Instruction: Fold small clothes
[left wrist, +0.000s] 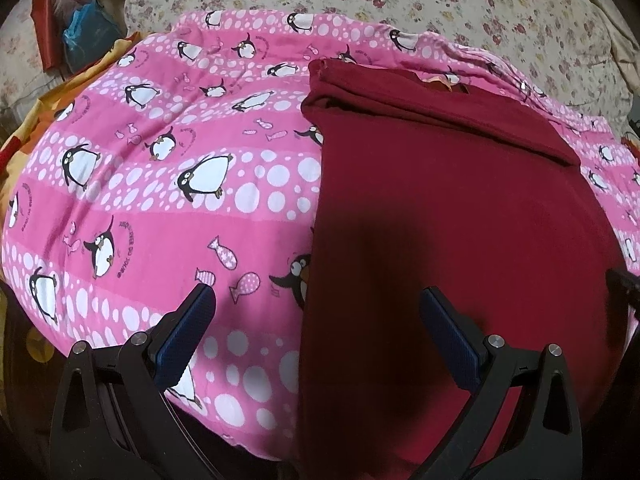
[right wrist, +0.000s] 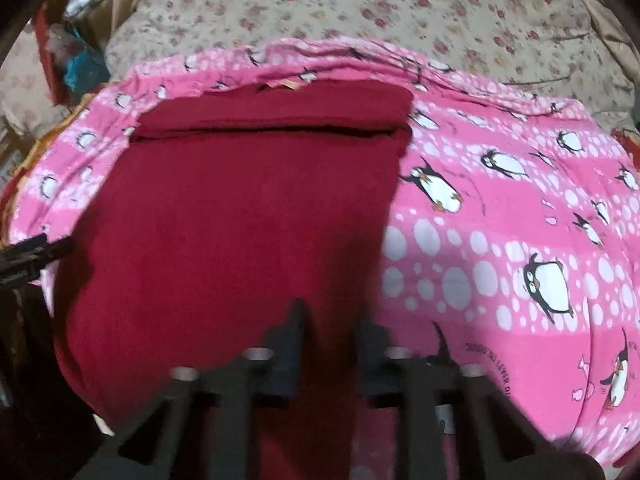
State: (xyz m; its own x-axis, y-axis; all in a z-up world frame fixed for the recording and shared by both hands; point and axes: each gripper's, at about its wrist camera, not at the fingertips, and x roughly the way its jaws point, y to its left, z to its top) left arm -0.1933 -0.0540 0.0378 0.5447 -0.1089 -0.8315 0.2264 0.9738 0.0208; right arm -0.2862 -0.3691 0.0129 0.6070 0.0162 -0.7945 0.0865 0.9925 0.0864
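A dark red garment [left wrist: 440, 200] lies flat on a pink penguin-print blanket [left wrist: 160, 208], its far end folded over into a band [left wrist: 420, 112]. My left gripper [left wrist: 316, 300] hovers open and wide over the garment's near left edge; one blue-padded finger is above the blanket, the other above the cloth. In the blurred right wrist view the same garment [right wrist: 240, 200] fills the middle. My right gripper [right wrist: 331, 326] is at its near right part, fingers close together with a strip of red cloth pinched between them. A dark part of the left gripper's body [right wrist: 28, 256] shows at the left edge.
The pink blanket [right wrist: 500, 240] rests on a floral bedsheet [left wrist: 440, 0] that runs to the far side. Bags and red and blue clutter [left wrist: 76, 36] sit at the far left. An orange-yellow cloth [left wrist: 24, 132] peeks out beside the blanket's left edge.
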